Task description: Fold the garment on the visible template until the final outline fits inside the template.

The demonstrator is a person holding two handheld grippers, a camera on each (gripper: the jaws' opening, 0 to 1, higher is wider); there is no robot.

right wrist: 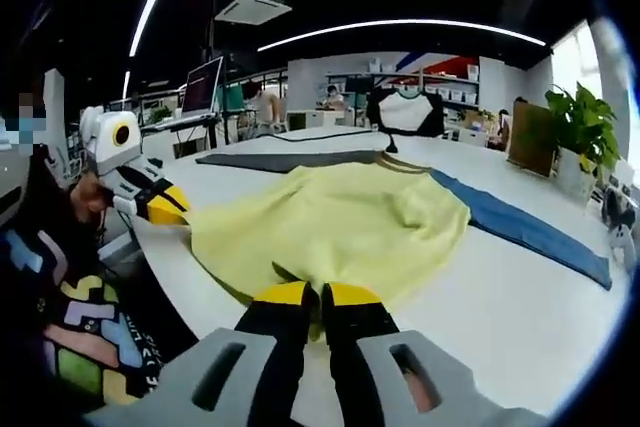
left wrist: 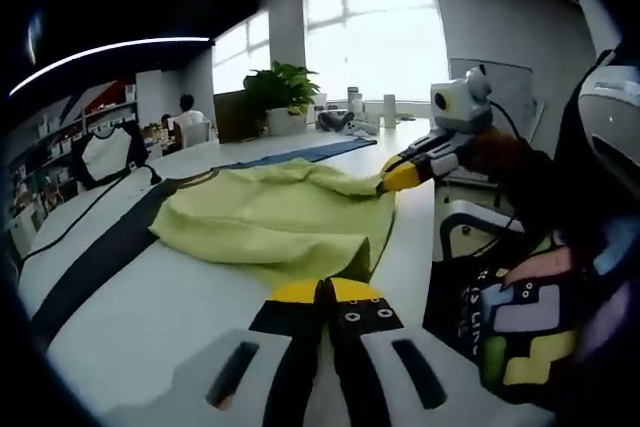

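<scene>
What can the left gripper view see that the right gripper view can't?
In the left gripper view: big bright windows behind the table, and the right gripper pinching a far edge of the yellow garment.

In the right gripper view: a blue cloth lying beside the yellow garment, a monitor at the back, and the left gripper near the garment's edge.

In both: the yellow garment on the white table, a potted plant, and each view's own yellow-tipped jaws closed at the garment's near edge.
</scene>
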